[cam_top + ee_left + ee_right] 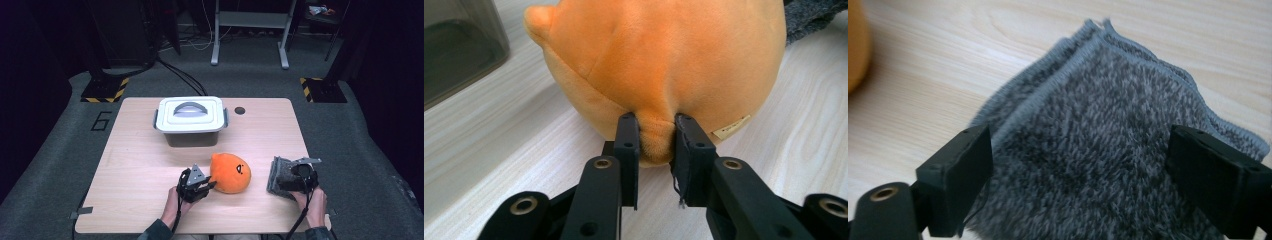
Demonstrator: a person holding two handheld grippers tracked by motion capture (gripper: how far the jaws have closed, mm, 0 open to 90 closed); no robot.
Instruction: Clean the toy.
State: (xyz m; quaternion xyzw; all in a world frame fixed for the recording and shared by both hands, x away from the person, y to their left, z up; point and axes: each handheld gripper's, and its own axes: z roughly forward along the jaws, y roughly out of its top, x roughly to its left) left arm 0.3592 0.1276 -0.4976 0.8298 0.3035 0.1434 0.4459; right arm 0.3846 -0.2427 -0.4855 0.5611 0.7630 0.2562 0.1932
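An orange plush toy (231, 172) with a dark face lies on the wooden table (150, 165) near its front middle. My left gripper (209, 186) is at the toy's left side, shut on a pinched fold of the orange plush (664, 55); the two jaws of the left gripper (656, 145) squeeze that fold between them. A folded grey fleece cloth (280, 175) lies at the front right. My right gripper (295, 181) hovers low over it, open, with the cloth (1098, 130) lying between the wide-set jaws of the right gripper (1083, 165).
A white lidded box (191, 120) with a grey handle stands at the back middle of the table; its dark wall (459, 45) is close to the toy's far side. A small dark hole (240, 110) marks the tabletop right of the box.
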